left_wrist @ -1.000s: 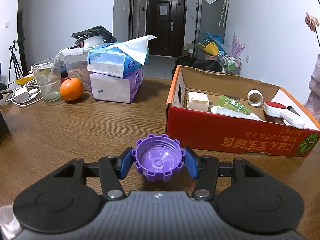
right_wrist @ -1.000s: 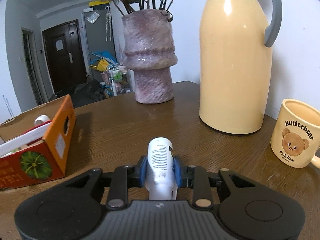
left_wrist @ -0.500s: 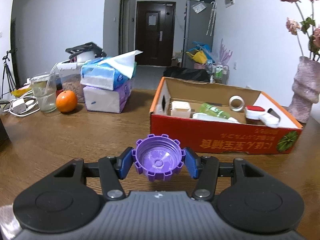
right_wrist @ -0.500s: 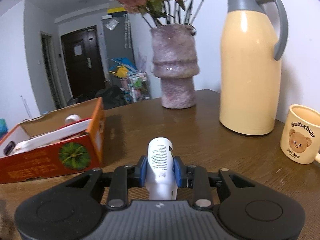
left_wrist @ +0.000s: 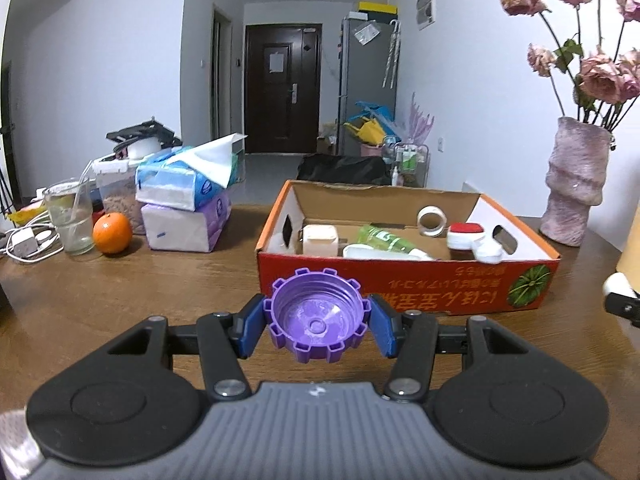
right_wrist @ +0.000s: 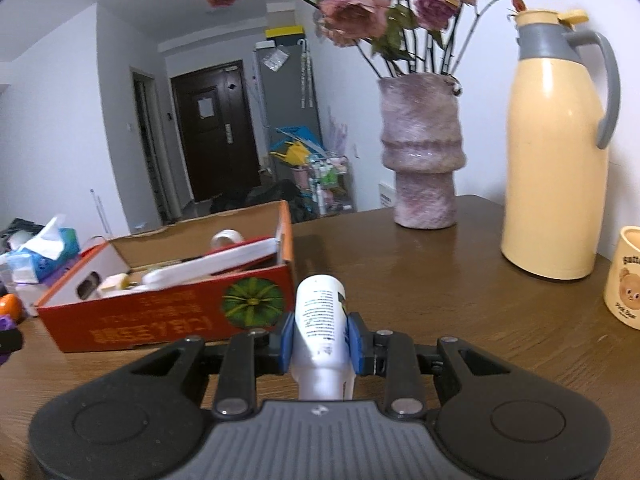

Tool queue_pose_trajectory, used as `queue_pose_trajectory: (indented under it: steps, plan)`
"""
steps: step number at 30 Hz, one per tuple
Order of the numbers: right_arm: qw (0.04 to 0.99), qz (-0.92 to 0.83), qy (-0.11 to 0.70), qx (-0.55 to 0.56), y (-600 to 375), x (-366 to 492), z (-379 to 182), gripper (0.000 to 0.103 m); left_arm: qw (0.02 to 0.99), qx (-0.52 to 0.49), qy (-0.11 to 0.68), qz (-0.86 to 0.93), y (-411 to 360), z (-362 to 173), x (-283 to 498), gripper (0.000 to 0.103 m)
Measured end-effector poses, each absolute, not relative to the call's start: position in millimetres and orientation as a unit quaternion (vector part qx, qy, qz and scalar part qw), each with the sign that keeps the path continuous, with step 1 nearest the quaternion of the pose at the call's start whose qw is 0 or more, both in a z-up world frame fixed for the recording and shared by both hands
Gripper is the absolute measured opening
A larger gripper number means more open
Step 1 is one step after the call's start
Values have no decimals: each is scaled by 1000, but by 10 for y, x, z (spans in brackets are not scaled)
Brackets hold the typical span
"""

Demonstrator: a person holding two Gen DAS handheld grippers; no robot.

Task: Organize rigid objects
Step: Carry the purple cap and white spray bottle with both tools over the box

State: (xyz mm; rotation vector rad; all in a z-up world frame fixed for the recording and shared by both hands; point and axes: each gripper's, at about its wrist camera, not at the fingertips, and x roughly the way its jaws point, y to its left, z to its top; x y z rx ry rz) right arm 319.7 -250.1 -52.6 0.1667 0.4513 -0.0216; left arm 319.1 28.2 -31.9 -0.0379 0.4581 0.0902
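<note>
Left gripper (left_wrist: pixel 318 320) clamped a purple cap (left_wrist: pixel 318 318) by its ribbed rim, right gripper (right_wrist: pixel 320 338) pinched a white bottle (right_wrist: pixel 321 328) mid-body, both w/ light, stiff, prob. slick plastic, above the tabletop (left_wrist: pixel 120 292) near the box (left_wrist: pixel 400 286) front edge.

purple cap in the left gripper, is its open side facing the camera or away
Facing the camera. The purple cap, clamped between the left gripper pads, shows its hollow inside, with the inner threads and a small centre ring visible.

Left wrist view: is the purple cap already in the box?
No, the purple cap is clamped in the left gripper, in front of the box.
</note>
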Motion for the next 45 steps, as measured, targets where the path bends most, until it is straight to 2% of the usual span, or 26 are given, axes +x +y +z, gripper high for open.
queue_pose_trajectory:
  steps: [16, 45]
  plan:
    - [973, 45, 206, 90, -1964, 3222, -397, 27, 982, -5, 189, 27, -26, -118, 3207, 56]
    - [971, 79, 190, 122, -1623, 3900, -252, 27, 983, -16, 176, 45, -71, -62, 3922, 56]
